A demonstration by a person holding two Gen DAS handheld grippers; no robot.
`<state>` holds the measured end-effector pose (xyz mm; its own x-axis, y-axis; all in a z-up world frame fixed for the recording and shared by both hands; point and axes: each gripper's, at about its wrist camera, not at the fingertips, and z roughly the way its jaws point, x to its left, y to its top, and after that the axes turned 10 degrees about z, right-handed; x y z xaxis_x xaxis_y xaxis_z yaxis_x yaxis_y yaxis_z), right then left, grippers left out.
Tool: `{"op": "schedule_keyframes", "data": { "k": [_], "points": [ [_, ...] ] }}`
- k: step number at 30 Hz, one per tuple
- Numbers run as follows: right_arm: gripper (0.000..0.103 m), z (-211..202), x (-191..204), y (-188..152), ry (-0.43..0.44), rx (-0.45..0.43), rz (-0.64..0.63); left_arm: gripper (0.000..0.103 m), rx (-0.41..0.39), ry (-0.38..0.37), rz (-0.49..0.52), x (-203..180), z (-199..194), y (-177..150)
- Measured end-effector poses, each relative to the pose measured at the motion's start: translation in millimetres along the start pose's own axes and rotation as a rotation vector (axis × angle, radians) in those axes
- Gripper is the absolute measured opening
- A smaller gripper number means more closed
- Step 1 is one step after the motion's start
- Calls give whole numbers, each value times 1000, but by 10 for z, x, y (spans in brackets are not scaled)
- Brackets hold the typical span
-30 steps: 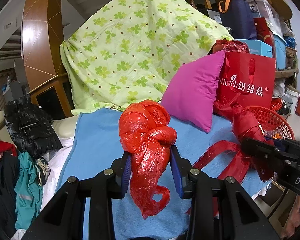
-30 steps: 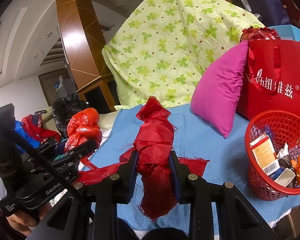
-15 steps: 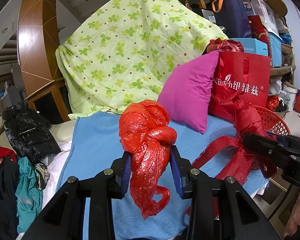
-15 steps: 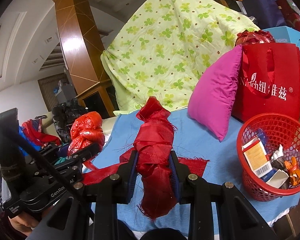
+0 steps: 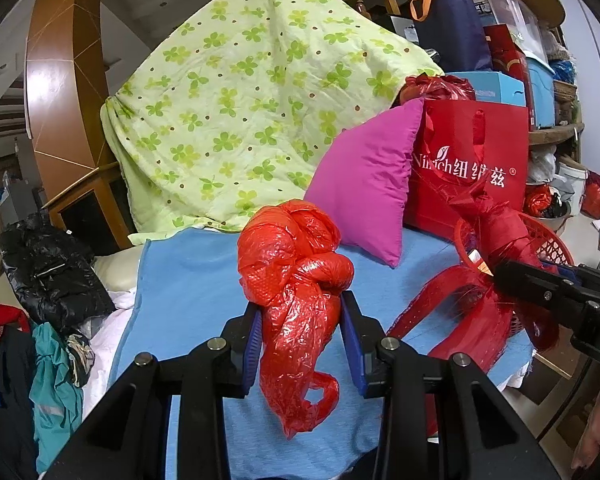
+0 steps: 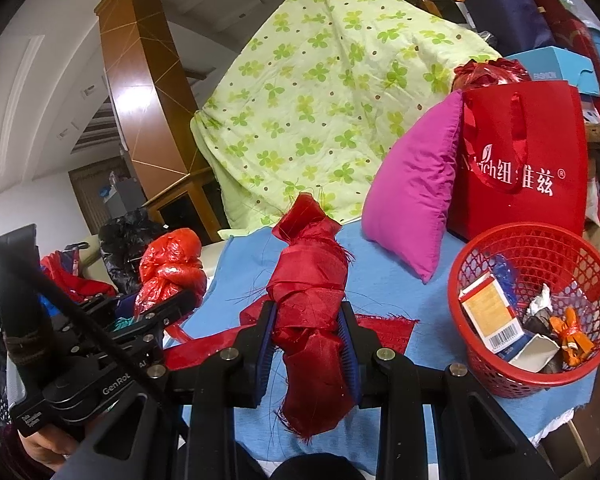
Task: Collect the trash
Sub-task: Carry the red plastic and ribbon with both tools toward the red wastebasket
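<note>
My left gripper (image 5: pixel 302 338) is shut on a crumpled red plastic bag (image 5: pixel 296 280), held above the blue blanket (image 5: pixel 188 280). In the right wrist view my right gripper (image 6: pixel 309 346) is shut on a knotted red cloth bundle (image 6: pixel 310 288) whose frayed tail trails over the blanket (image 6: pixel 384 276). A red mesh basket (image 6: pixel 476 364) with a carton, wrappers and other scraps stands to the right of that bundle. From the left wrist view the bundle (image 5: pixel 496 236) hangs in front of the basket (image 5: pixel 550 244). The left gripper with its bag (image 6: pixel 172 264) shows at the left of the right wrist view.
A magenta pillow (image 5: pixel 364 184) leans on a red shopping bag (image 5: pixel 472 168) at the back right. A green clover quilt (image 5: pixel 252 104) rises behind. Dark clothes (image 5: pixel 48 280) pile up at the left. Boxes and bags (image 5: pixel 496 44) crowd shelves at the far right.
The right gripper with its cloth bundle has drifted right, closer to the basket. The basket now sits lower and more central in the right wrist view. Both grips are unchanged.
</note>
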<state>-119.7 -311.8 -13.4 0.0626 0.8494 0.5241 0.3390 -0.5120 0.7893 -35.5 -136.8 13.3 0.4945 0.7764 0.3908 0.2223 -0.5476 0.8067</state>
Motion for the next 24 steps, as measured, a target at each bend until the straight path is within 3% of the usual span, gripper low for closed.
{"op": "schedule_keyframes", "data": {
  "k": [24],
  "points": [
    [32, -312, -477, 85, -44, -48, 100, 39, -3, -60, 46, -353, 35, 139]
  ]
}}
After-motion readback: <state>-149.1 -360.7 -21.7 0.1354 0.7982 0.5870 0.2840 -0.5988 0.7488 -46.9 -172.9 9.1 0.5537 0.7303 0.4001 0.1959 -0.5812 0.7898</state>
